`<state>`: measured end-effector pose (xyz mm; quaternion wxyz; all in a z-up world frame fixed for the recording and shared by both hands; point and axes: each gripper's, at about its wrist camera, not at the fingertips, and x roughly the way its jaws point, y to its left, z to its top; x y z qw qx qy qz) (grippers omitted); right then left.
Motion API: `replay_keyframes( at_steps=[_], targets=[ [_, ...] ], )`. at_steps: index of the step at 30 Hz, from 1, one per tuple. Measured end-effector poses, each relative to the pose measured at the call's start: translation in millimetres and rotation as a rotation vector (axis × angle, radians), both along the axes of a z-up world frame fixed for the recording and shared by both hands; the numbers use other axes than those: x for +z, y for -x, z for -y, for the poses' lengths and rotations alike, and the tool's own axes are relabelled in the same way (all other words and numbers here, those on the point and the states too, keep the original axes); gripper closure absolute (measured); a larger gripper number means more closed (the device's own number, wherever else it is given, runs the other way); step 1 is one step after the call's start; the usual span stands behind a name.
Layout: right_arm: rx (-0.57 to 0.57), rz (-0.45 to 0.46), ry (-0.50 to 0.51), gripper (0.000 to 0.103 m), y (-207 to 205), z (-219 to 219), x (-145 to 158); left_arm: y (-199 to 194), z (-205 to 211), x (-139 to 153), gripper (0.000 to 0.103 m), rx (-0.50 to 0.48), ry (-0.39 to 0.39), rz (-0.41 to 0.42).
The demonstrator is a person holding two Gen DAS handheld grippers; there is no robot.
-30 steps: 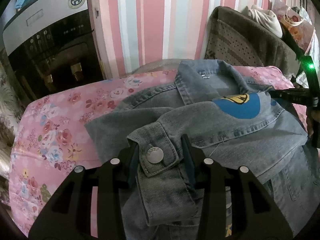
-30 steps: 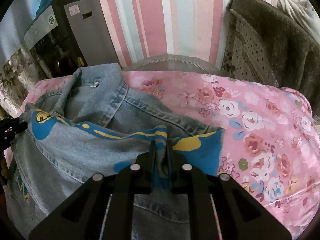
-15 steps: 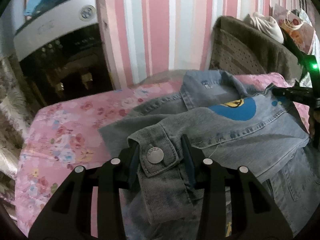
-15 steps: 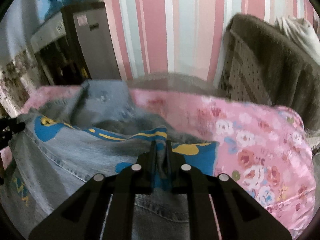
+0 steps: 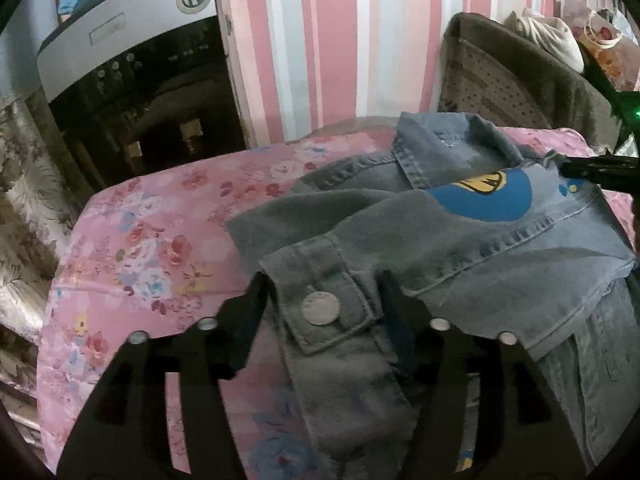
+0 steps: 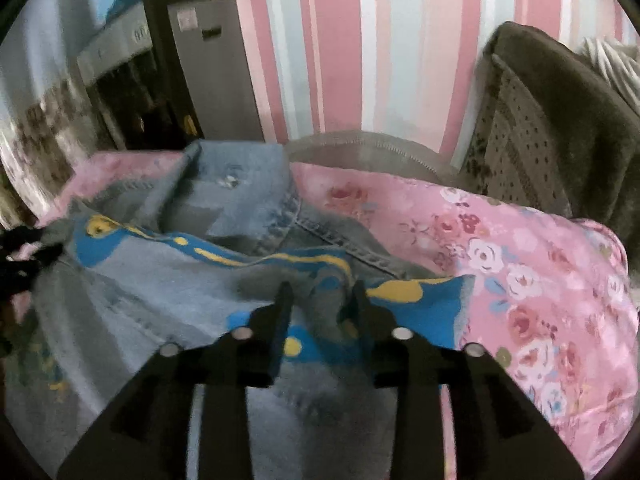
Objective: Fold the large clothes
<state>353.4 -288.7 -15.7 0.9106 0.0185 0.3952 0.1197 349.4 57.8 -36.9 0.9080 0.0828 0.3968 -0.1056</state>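
On the pink flowered bed a denim jacket is spread out, with its collar toward the striped wall. A sleeve cuff with a metal button is seen between the fingers of the left gripper, which are held wide apart around it. The right gripper is also held apart, with a bump of blue and yellow cloth between its fingers. A brown chair is seen by the bed.

Faded blue denim jacket with blue-yellow print; pink floral bedsheet; pink-striped wall
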Motion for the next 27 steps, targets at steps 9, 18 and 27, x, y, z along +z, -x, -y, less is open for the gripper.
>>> replay_keyframes(
  at_steps=[9, 18, 27],
  targets=[
    [0.068, 0.016, 0.052, 0.060, 64.7, -12.1, 5.5, 23.9, -9.1, 4.7, 0.026, 0.020, 0.001, 0.019],
    [0.077, -0.022, 0.061, 0.057, 67.0, -9.4, -27.9, 28.1, -2.7, -0.4, 0.025, 0.026, -0.033, 0.016],
    [-0.056, 0.182, 0.111, 0.041, 107.1, -4.4, 10.5, 47.7, -3.4, 8.9, 0.017, 0.037, -0.030, 0.044]
  ],
)
